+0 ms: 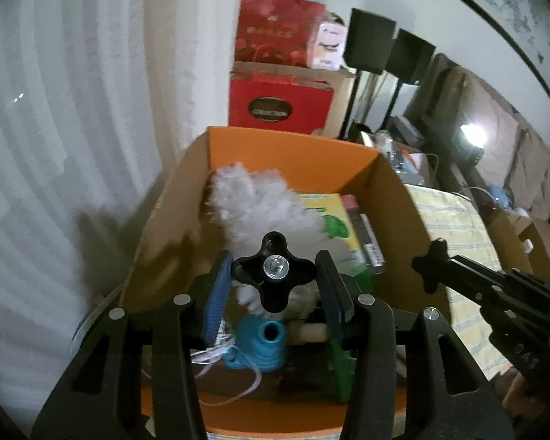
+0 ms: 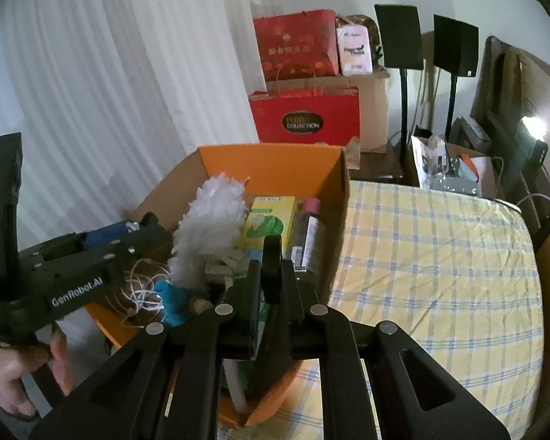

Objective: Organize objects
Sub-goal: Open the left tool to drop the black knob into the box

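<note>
An orange cardboard box [image 1: 293, 154] [image 2: 271, 167] stands on the bed. In it lie a white feather duster [image 1: 260, 205] [image 2: 209, 223], a yellow-green carton [image 1: 330, 220] [image 2: 271, 220], a pink-capped tube [image 2: 306, 231], a blue spool [image 1: 266, 344] [image 2: 174, 302] and white string [image 2: 143, 293]. My left gripper [image 1: 275, 293] hovers open over the box, above the duster, with nothing held. My right gripper [image 2: 271, 275] is shut and empty at the box's near right side; it shows in the left wrist view [image 1: 436, 267].
The bed has a yellow and blue checked sheet [image 2: 440, 256]. White curtains [image 2: 110, 91] hang on the left. Red gift bags [image 2: 304, 113] and cartons are stacked behind the box. Two black speaker stands [image 2: 403, 73] and clutter are at the back right.
</note>
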`<state>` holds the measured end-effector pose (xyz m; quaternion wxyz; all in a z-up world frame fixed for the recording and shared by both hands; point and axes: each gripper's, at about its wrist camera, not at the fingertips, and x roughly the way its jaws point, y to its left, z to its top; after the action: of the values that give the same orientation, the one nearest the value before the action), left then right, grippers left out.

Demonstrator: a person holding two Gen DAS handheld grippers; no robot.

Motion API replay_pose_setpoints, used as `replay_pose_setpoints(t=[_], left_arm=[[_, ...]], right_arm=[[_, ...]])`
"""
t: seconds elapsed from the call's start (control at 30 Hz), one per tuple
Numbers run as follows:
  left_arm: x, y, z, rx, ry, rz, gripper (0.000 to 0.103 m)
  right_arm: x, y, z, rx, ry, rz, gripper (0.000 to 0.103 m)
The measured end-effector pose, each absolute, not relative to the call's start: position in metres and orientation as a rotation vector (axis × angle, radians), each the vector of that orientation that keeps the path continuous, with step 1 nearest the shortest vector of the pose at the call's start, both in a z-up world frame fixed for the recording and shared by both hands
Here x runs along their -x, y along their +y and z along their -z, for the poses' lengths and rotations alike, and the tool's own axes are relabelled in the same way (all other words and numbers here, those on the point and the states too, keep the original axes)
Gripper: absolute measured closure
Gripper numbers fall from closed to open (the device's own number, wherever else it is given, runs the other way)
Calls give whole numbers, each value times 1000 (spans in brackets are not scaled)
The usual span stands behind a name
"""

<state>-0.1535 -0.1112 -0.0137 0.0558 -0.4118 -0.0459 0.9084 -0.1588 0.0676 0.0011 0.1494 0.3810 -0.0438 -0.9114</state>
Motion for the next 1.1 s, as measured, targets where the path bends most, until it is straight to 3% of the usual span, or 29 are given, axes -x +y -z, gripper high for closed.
replay_pose_setpoints(t=[0.57, 0.73, 0.9, 1.0, 1.1], left_arm=[[166, -143, 48, 1362, -205, -2777, 60], [166, -145, 45, 1358, -211, -2781, 52], [162, -147, 38, 1330, -227, -2795, 34], [159, -147, 33, 1304, -218, -2813, 25], [154, -147, 27, 1280, -213, -2826, 21]], right_arm=[[170, 53, 29, -1183, -116, 2567, 94], [170, 55, 30, -1195, -111, 2581, 93], [168, 62, 22, -1178, -136, 2604, 89], [165, 68, 14, -1152, -143, 2633, 72], [161, 73, 7, -1120, -146, 2666, 47]])
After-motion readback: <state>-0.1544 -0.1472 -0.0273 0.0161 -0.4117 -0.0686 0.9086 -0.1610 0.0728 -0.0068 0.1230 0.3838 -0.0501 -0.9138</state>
